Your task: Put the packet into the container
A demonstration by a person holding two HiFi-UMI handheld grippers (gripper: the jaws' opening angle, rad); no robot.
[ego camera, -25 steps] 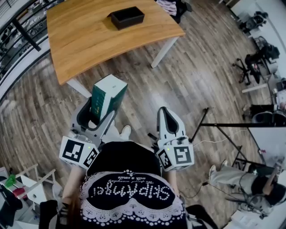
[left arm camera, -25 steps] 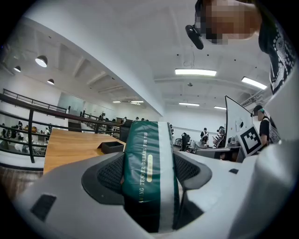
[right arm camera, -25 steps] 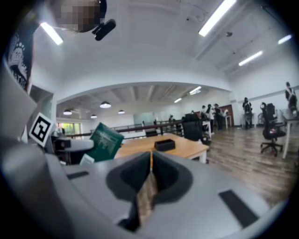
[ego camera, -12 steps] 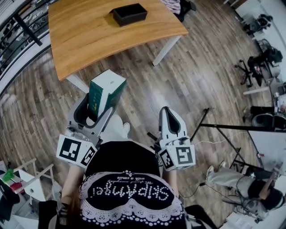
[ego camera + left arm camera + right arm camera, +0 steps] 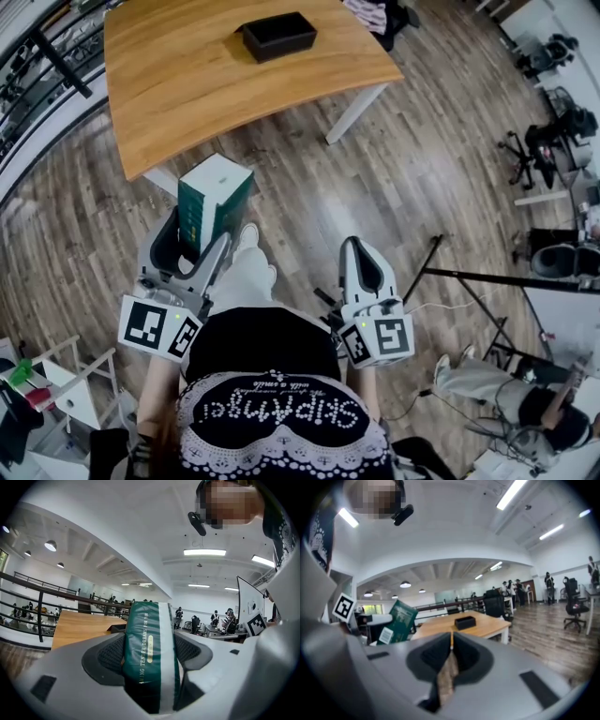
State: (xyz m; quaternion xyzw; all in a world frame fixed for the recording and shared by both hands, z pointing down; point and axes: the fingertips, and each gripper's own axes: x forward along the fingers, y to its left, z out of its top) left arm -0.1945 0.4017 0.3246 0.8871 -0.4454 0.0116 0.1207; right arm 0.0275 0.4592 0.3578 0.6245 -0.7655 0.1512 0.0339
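My left gripper (image 5: 192,246) is shut on a green and white packet (image 5: 212,204), held upright above the wooden floor in front of the person. In the left gripper view the packet (image 5: 151,648) fills the space between the two jaws. A black open container (image 5: 277,36) sits on the far part of the wooden table (image 5: 206,84), well beyond the packet. It also shows small in the right gripper view, as the container (image 5: 465,621) on the table. My right gripper (image 5: 363,267) is shut with nothing in it, its jaws pressed together.
The table's white leg (image 5: 355,112) stands ahead to the right. A black stand (image 5: 469,281) with cables lies on the floor at the right. Office chairs (image 5: 530,145) and a seated person (image 5: 506,394) are further right. A small white rack (image 5: 66,375) stands at the left.
Both grippers have dropped slightly lower in the head view, and the table with the container has come a little nearer. The packet stays held in the left gripper.
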